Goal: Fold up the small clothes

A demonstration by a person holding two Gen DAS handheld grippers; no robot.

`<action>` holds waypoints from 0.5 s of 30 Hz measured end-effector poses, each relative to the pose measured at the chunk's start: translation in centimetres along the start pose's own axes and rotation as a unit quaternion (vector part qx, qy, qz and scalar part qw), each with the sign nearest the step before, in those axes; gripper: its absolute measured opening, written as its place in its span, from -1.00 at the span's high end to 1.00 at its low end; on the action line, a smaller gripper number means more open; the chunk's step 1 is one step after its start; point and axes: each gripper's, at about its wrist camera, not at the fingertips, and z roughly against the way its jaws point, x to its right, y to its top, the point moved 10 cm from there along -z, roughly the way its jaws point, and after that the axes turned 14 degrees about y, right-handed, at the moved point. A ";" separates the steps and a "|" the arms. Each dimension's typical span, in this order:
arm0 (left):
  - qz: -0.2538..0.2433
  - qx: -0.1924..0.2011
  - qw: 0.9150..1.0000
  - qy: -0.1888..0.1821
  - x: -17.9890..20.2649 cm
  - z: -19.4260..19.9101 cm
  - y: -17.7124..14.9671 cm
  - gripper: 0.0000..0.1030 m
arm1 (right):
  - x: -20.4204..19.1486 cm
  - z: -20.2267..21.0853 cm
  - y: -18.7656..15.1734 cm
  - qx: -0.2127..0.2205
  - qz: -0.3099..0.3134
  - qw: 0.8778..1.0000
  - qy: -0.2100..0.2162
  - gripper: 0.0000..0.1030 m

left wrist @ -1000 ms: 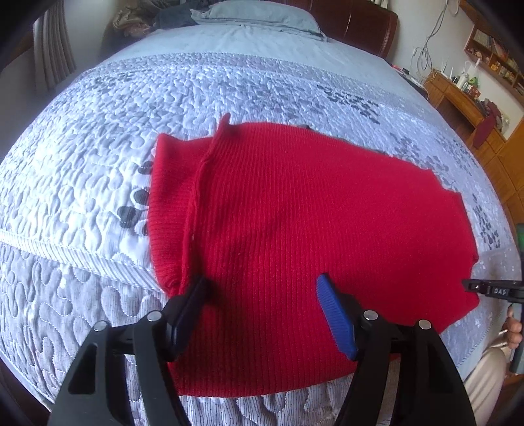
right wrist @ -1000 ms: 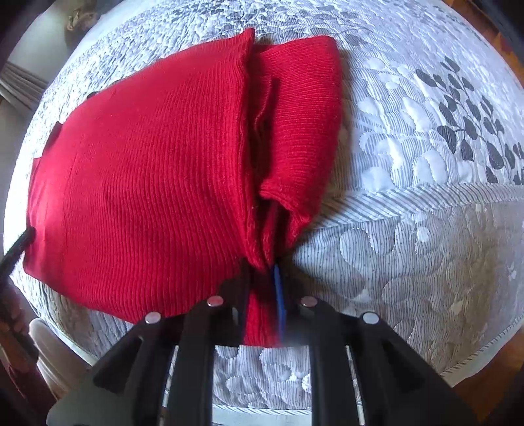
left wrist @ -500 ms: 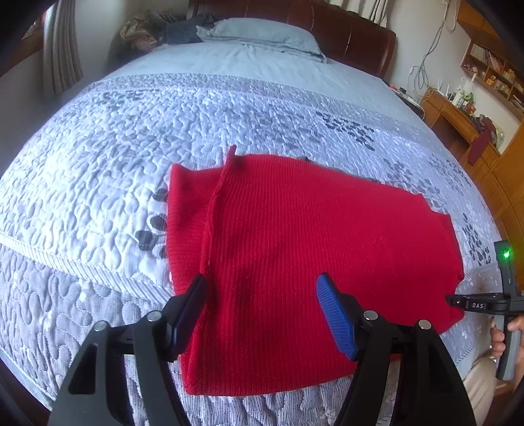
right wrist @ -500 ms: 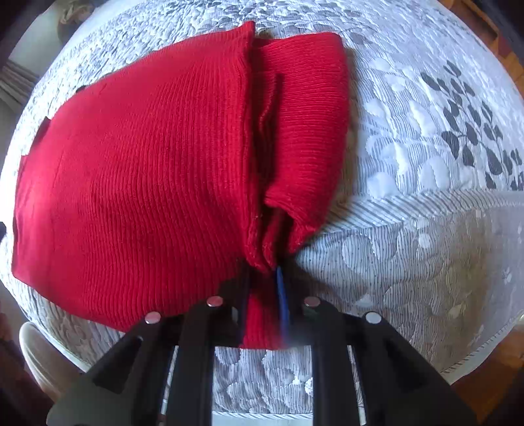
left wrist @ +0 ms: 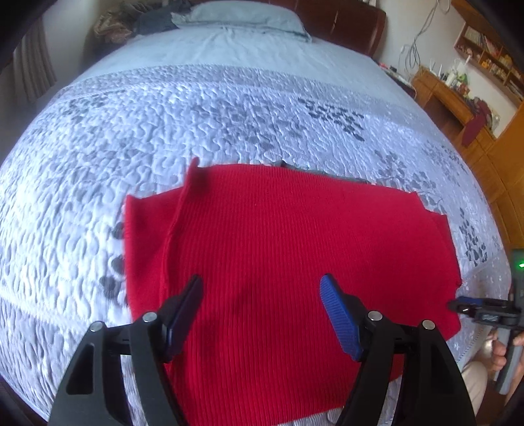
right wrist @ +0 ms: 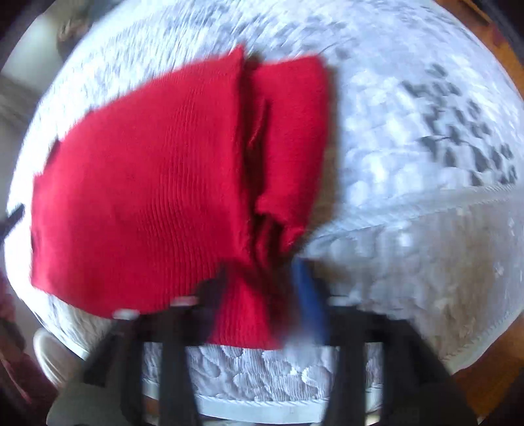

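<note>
A red ribbed knit garment (left wrist: 294,249) lies flat on the quilted grey-white bedspread (left wrist: 196,108), near the bed's front edge. My left gripper (left wrist: 260,285) hovers over its near half, jaws wide and still opening, nothing between them. In the blurred right wrist view the garment (right wrist: 147,183) has a narrower flap folded along its right side. My right gripper (right wrist: 258,288) is opening over the bunched near corner of that flap. The cloth lies between the fingers, and the blue pad (right wrist: 308,285) stands off it. The right gripper (left wrist: 471,308) also shows at the garment's right edge in the left wrist view.
A pillow (left wrist: 242,16) and a dark wooden headboard (left wrist: 344,23) are at the far end of the bed. A wooden desk with shelves (left wrist: 452,95) stands to the right. A person's hand (left wrist: 501,350) and a leg in light trousers (left wrist: 475,377) are beside the bed's near right corner.
The right gripper's jaws were pinched on the garment's bunched corner and have now parted, letting it go. The left gripper has drawn up and back, so the garment looks smaller and farther off.
</note>
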 end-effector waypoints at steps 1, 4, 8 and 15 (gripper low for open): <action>-0.011 -0.006 1.000 0.007 0.2 -0.6 0.4 -0.44 | 0.2 0.8 0.3 0.009 -0.003 1.000 -0.002 -0.13; -0.026 -0.010 1.000 0.012 0.4 -2.0 1.5 -0.45 | 0.9 2.3 1.3 0.022 -0.013 1.000 0.003 -0.18; -0.022 -0.020 1.000 0.007 0.4 -3.7 1.3 -0.46 | 1.2 2.0 2.5 0.022 -0.026 0.999 0.026 -0.41; -0.034 -0.020 0.999 0.007 0.8 -5.3 0.3 -0.63 | 0.9 -1.4 3.8 0.001 -0.040 0.998 0.054 -0.55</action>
